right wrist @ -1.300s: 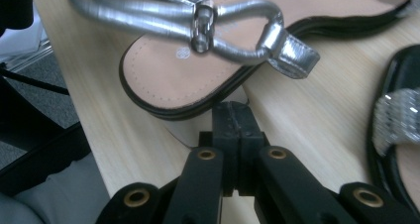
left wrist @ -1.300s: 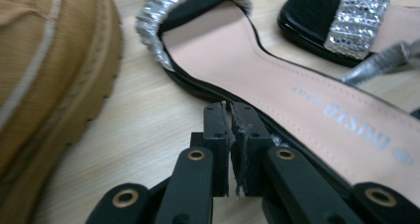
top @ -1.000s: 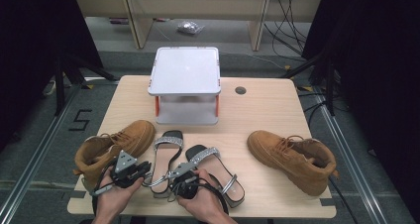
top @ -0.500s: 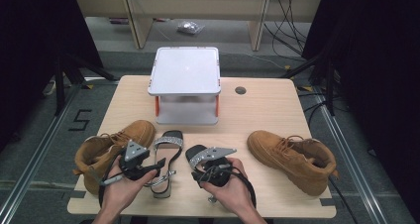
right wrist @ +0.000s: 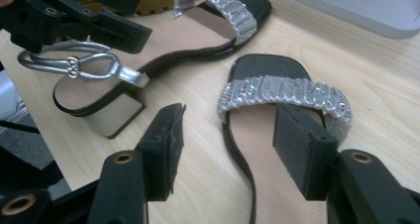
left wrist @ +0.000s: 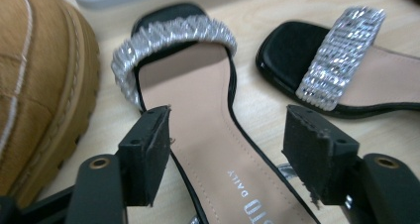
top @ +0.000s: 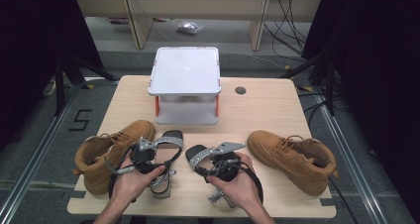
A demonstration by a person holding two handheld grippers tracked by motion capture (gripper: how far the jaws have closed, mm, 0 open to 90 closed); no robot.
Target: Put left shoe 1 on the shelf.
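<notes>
On the pale wooden surface [top: 277, 110], two light, stiff-soled sandals lie side by side at the near edge: the left sandal [left wrist: 198, 120] beneath the left gripper [left wrist: 228, 154], the right sandal [right wrist: 277, 135] beneath the right gripper [right wrist: 228, 149]. Both grippers' jaws have just been opening and stand apart, pressing on nothing. The rigid sole edges probably offer firmer purchase than the soft, glittery straps.

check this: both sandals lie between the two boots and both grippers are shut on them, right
Not quite. The sandals do lie between the boots, but both gripper views show the left gripper and right gripper open.

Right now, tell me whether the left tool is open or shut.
Open, having just opened. The left tool has both pads standing apart over the left sandal, pressing on nothing.
</notes>
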